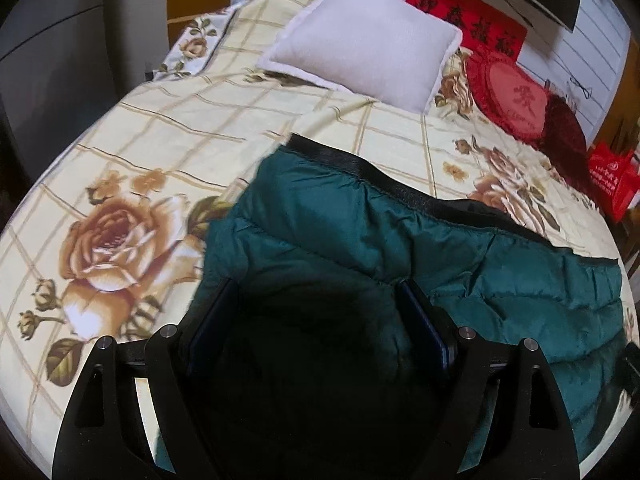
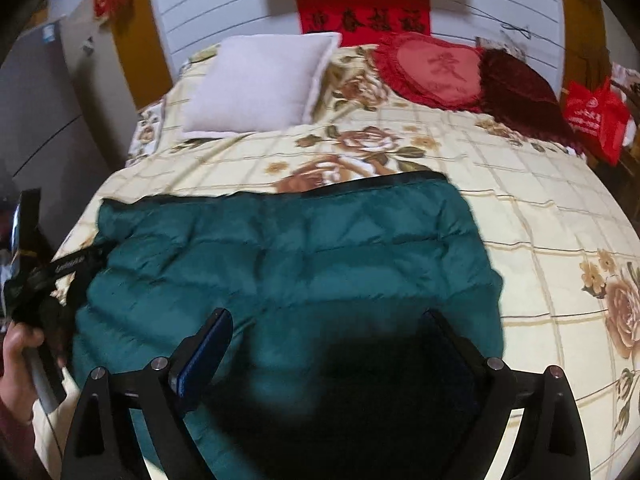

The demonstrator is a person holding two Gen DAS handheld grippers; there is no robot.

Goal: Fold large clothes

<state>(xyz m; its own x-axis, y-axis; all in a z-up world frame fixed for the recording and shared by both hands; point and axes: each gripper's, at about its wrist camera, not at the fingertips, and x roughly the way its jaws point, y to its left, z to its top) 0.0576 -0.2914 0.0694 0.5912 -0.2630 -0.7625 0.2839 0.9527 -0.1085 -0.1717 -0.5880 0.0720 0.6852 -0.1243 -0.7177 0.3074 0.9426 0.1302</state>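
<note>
The work surface is a bed covered by a cream floral bedspread (image 2: 520, 208) with a grid pattern and rose prints.

Left side: the left hand-held gripper (image 1: 316, 296) is positioned over the near-left portion of a dark green quilted jacket (image 1: 420, 240). Its two fingers stand wide apart, with jacket fabric visible between and beneath them; whether the pads touch the fabric cannot be told. In the right wrist view the person's left hand (image 2: 18, 364) is visible at the frame's left edge, wrapped around the gripper handle.

Centre: the jacket (image 2: 280, 260) lies spread flat across the near half of the bed, with its black ribbed hem (image 1: 360, 168) along the far edge. A white pillow (image 2: 256, 88) rests at the far left of the bed, well apart from the jacket.

Right side: the right hand-held gripper (image 2: 326, 324) is positioned over the near-right portion of the jacket, fingers wide apart, nothing clamped between them. A red heart-shaped cushion (image 2: 436, 68) lies at the far right of the bed, touching a dark maroon cushion (image 2: 520, 92). A red bag (image 2: 596, 120) stands beyond the bed's right edge. A red banner (image 2: 364, 16) hangs on the far wall
</note>
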